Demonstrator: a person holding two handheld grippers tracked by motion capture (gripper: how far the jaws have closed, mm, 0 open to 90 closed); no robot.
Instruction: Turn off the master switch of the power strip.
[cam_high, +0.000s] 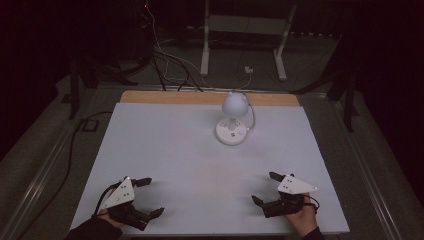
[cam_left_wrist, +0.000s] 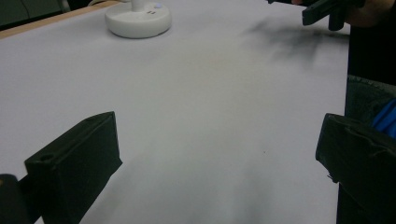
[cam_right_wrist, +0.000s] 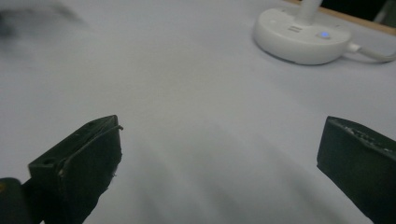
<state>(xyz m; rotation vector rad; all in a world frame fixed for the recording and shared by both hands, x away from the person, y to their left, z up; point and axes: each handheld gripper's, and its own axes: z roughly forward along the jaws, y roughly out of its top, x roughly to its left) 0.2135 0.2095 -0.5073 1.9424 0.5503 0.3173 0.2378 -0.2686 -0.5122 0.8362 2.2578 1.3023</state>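
near edge of the white table top (cam_high: 165, 150): left gripper (cam_high: 149, 196) sits at the front-left corner, held by a hand in a dark sleeve, jaws spread wide w/ nothing between them, grey 3-cornered plate on top. in the left gripper view the left gripper (cam_left_wrist: 215, 163) has both black jaws far apart over bare white surface. right gripper (cam_high: 265, 188) is at the front-right, well apart from the left one, also held from below, jaws wide apart and empty; the right gripper view has the right gripper (cam_right_wrist: 219, 163) w/ same wide gap, only table between the jaws. both jaw sets point inward toward the table's middle. farther back, right of centre, stands a small white desk lamp (cam_high: 233, 120): round base (cam_right_wrist: 301, 35) w/ a small blue light on top, short stem, globe-like head tilted over it, white cable leaving the base to the right. wooden strip (cam_high: 210, 97) along the far table edge. beyond that, dark floor w/ loose cables (cam_high: 170, 65) and a white metal stand (cam_high: 245, 40)
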